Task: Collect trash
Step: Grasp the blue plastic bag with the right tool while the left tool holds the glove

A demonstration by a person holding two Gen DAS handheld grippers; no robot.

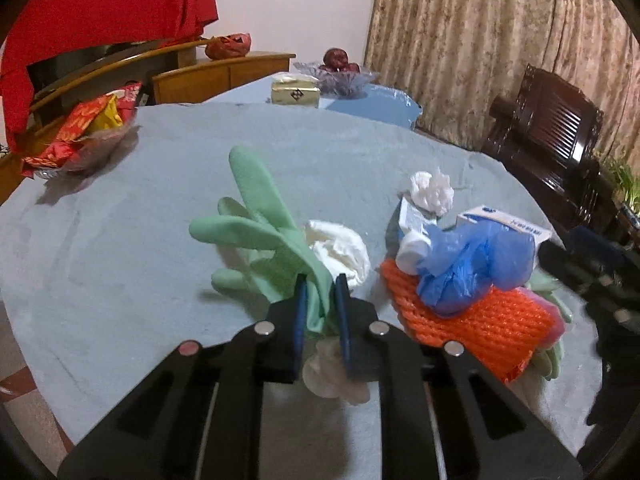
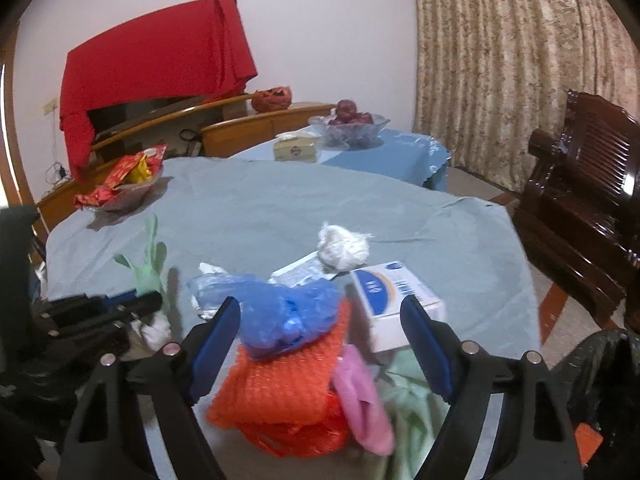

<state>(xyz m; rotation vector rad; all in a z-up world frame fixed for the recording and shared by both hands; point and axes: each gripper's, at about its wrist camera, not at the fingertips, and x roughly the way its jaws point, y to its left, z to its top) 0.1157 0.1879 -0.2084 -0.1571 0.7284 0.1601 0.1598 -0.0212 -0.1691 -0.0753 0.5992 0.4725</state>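
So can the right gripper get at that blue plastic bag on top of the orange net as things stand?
Probably yes. The right gripper has its jaws wide open, and the blue plastic bag sits on the orange net right between them, uncovered. The white box crowds the right side.

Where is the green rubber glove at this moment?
The green rubber glove is clamped in the left gripper, at the centre of the left wrist view. It lies left of the orange mesh, beside a crumpled white wad.
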